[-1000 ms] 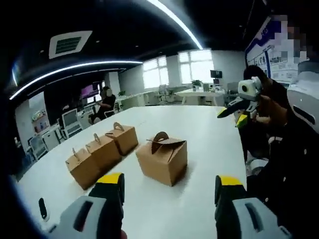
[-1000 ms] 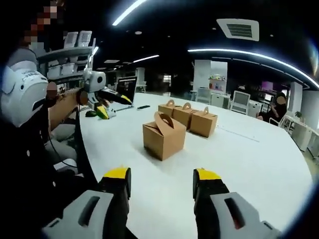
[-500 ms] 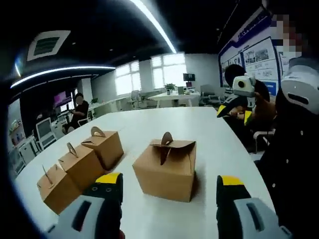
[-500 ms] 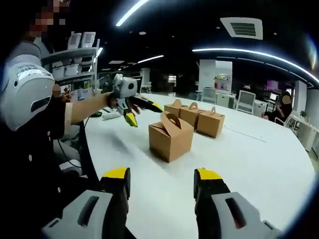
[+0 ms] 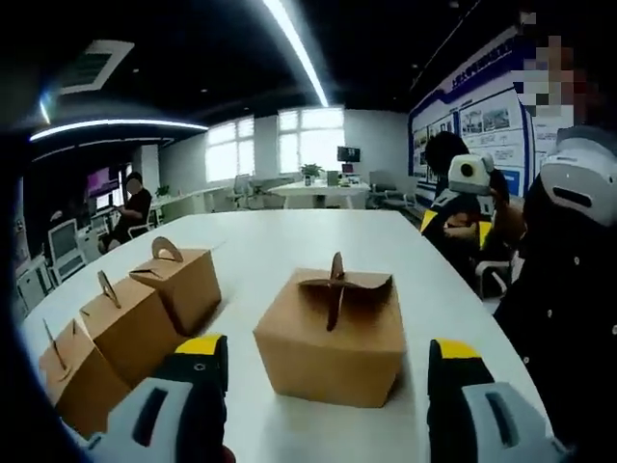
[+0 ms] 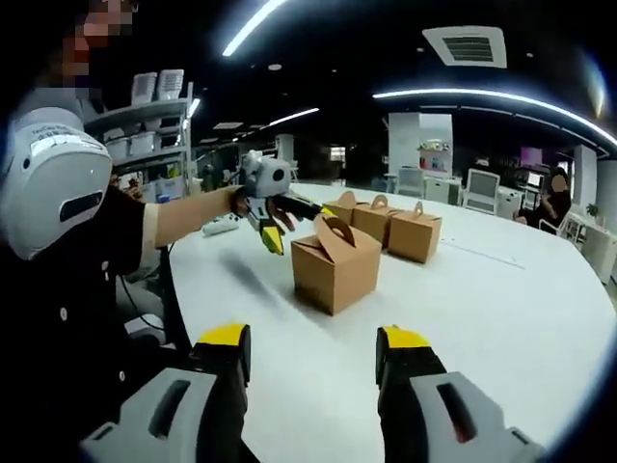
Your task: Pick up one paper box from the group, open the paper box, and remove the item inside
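Closing on the lone box (image 5: pixel 331 333) at twelve o'clock on the bench (image 5: pixel 289 241), both grippers, left gripper (image 5: pixel 328 371) and right gripper (image 6: pixel 313 362), are released; best straddle its sides squarely, sparing the handle (image 5: pixel 336 299).

Right gripper (image 6: pixel 313 349) is wide open over the white table (image 6: pixel 501 299), left gripper (image 6: pixel 294 220) hovering beside the lone paper box (image 6: pixel 335 268).

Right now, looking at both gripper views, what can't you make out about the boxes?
- What is inside the lone paper box: its flaps are closed in both views.
- The nearest box of the row of three: in the left gripper view the dark rim cuts its lower corner.
- The row's farthest box: in the right gripper view the left gripper partly covers it.
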`<action>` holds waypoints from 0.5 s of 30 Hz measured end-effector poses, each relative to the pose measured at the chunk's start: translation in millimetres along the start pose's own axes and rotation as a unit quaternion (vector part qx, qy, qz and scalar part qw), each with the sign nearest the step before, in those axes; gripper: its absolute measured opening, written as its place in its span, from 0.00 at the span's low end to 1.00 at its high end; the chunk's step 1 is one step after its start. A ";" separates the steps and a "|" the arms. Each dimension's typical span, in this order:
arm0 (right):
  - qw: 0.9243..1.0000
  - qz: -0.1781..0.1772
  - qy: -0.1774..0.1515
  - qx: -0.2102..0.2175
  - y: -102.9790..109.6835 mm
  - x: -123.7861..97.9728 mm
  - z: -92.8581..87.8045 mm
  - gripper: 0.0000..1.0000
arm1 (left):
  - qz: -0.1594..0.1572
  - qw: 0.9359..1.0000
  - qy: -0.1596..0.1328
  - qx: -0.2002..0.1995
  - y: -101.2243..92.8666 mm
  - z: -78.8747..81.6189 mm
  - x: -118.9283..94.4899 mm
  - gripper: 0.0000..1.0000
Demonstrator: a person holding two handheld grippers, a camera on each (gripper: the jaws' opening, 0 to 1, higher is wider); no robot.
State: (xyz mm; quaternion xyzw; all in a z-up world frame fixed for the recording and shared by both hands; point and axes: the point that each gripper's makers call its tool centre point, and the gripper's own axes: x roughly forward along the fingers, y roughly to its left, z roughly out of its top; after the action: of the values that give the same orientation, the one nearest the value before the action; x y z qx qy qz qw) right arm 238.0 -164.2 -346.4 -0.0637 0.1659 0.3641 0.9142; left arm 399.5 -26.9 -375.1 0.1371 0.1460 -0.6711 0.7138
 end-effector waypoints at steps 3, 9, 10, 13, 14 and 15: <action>1.000 -0.001 0.000 0.003 -1.7 -0.4 -1.3 0.52 | -0.010 1.000 -0.002 0.003 -3.0 -1.2 2.6 0.84; 1.000 -0.001 -0.003 0.004 -3.5 -0.8 -0.3 0.52 | -0.020 1.000 -0.017 0.006 -5.8 2.6 7.5 0.81; 1.000 -0.001 -0.003 0.004 -3.5 -0.8 0.1 0.52 | -0.020 1.000 -0.018 0.004 -5.5 2.7 8.4 0.78; 1.000 -0.001 -0.007 0.004 -2.5 -1.6 1.5 0.52 | -0.021 1.000 -0.013 0.009 -7.3 -0.1 11.3 0.74; 1.000 -0.001 -0.008 0.004 -2.4 -2.1 1.9 0.52 | -0.022 1.000 -0.011 0.009 -7.9 -0.8 11.7 0.74; 1.000 -0.002 -0.009 0.005 -2.5 -2.5 2.1 0.52 | -0.021 1.000 -0.011 0.010 -7.8 -1.2 11.9 0.74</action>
State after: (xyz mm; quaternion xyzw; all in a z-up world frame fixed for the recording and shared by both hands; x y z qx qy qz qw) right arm 238.5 -167.1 -343.5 -0.0564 0.1594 0.3623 0.9166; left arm 392.4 -37.8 -380.9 0.1334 0.1343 -0.6891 0.6995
